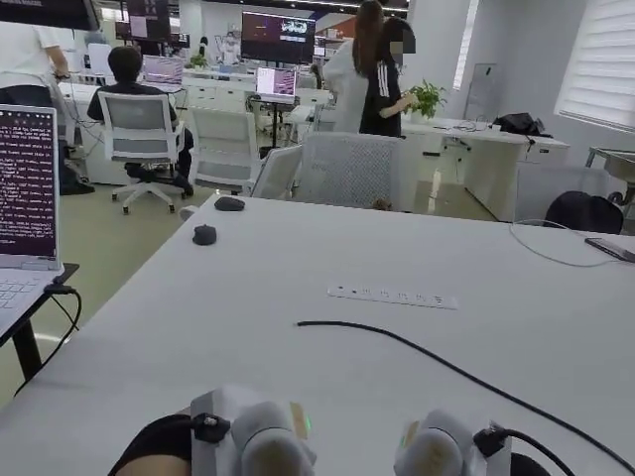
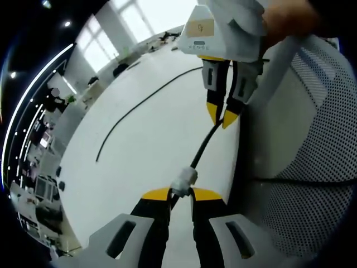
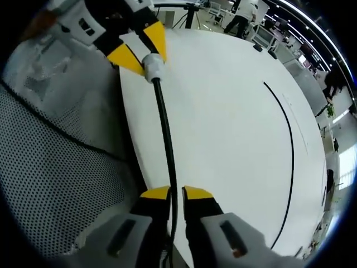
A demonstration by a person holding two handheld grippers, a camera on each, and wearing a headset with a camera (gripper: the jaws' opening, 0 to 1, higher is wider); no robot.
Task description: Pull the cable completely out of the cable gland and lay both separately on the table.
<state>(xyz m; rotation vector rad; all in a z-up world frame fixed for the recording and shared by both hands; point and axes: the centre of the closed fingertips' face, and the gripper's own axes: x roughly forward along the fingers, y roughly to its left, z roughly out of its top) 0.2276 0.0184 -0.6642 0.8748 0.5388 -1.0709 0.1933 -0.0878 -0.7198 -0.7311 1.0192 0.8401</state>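
Note:
In the left gripper view my left gripper [image 2: 179, 194] is shut on a white cable gland [image 2: 184, 180]. A black cable [image 2: 205, 144] runs out of the gland, taut, up to my right gripper [image 2: 221, 117], which is shut on it. The right gripper view shows the same from the other end. There my right gripper [image 3: 172, 194] pinches the cable [image 3: 165, 128], which leads to the gland [image 3: 152, 66] between the yellow tips of the left gripper [image 3: 142, 53]. The cable is still inside the gland. Both are held in the air over the near edge of the white table [image 1: 248, 297].
A long black cable [image 1: 427, 359] lies curved across the table, with a white power strip [image 1: 393, 296] beyond it. A mouse [image 1: 204, 234] sits at the far left and a laptop [image 1: 25, 188] on a side stand. A white mesh chair [image 2: 312, 167] is beside the grippers. People are at desks behind.

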